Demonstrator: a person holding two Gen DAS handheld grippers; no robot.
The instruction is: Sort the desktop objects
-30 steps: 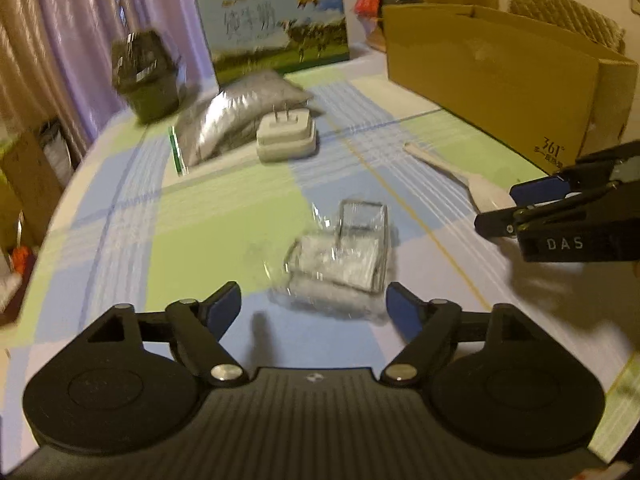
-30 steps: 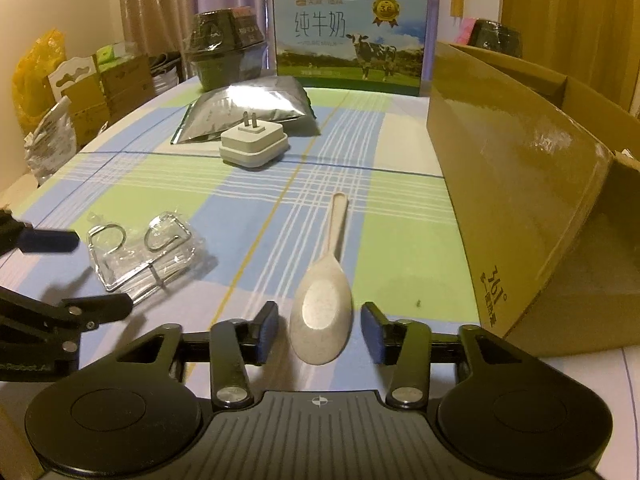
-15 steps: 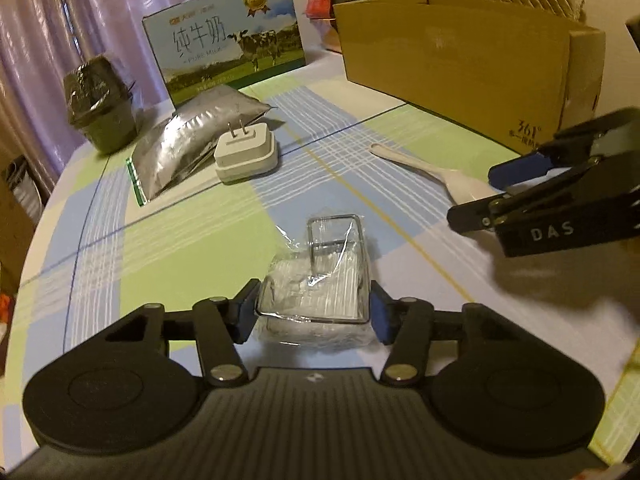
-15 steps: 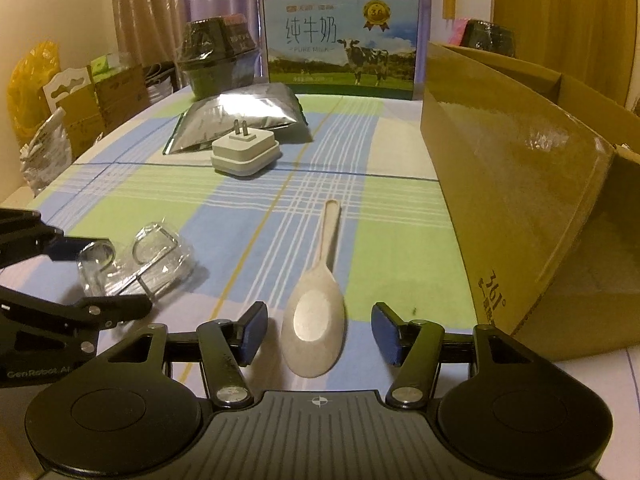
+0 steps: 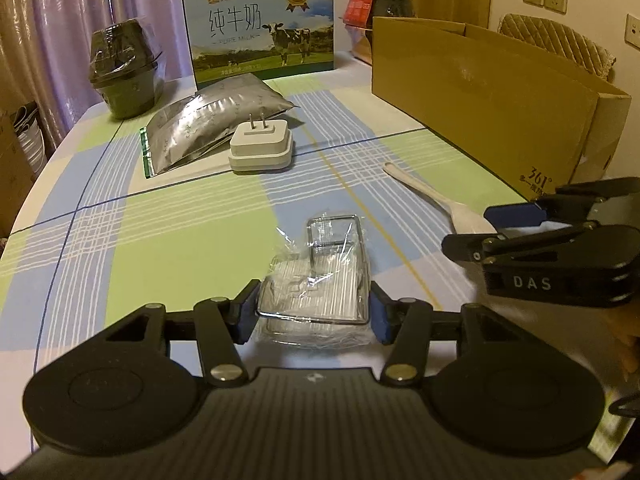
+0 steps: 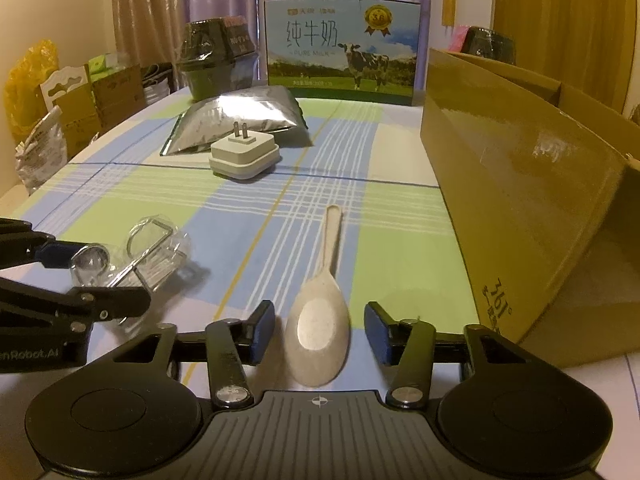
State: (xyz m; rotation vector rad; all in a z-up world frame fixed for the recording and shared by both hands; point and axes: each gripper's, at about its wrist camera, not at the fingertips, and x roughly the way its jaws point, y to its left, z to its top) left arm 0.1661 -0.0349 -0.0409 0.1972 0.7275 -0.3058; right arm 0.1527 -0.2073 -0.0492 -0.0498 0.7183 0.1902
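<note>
Left claw has closed in on the bagged wire rack, looks gripped I think; right claw stays open around the spoon, box at 2 o'clock.

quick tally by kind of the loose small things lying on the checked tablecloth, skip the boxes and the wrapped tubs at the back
Beige plastic spoon: 1
White wall plug adapter: 1
Silver foil pouch: 1
Wire metal hooks in clear plastic wrap: 1 pack
Total: 4
</note>
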